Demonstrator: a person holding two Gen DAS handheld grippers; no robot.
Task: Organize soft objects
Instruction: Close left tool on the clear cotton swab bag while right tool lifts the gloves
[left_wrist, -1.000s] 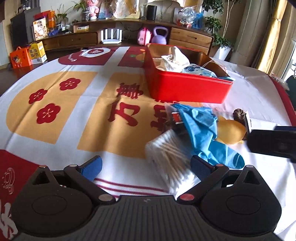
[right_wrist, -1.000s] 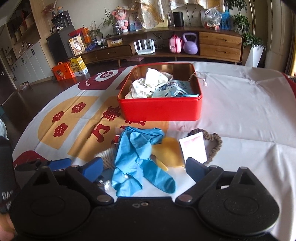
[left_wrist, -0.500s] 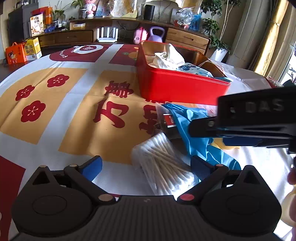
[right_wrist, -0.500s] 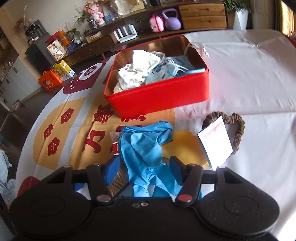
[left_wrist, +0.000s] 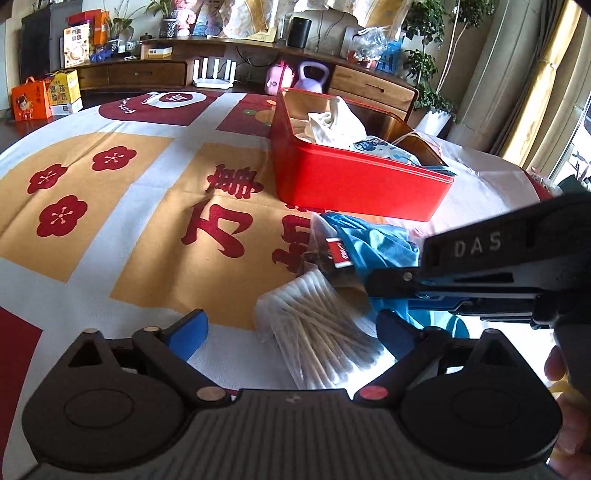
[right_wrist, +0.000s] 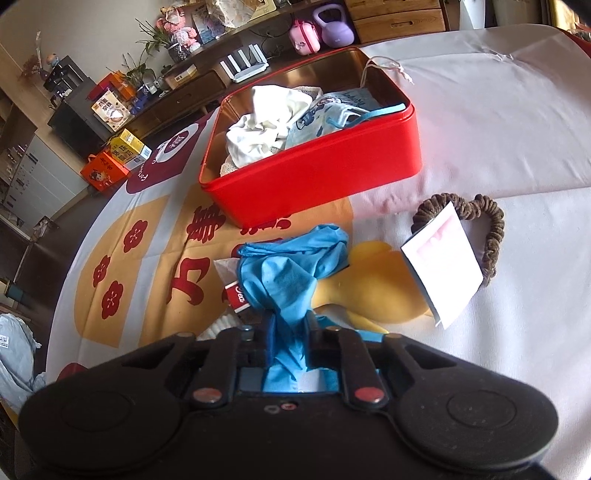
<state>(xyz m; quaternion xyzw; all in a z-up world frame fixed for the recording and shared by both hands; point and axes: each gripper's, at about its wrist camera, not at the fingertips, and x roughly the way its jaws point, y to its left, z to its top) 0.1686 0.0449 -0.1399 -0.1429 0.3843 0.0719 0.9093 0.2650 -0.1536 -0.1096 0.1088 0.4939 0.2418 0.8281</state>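
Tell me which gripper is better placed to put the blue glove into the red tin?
Right. The right gripper is already shut on the blue glove, and the red tin lies just ahead. The left gripper holds nothing, its jaws closing around the cotton swabs.

A home living room: a long wooden sideboard (left_wrist: 351, 79) with houseplants (left_wrist: 428, 55), a router (left_wrist: 215, 73), gift boxes (left_wrist: 46, 98), curtains (left_wrist: 543, 92) and a cloth-covered table (left_wrist: 110, 229).
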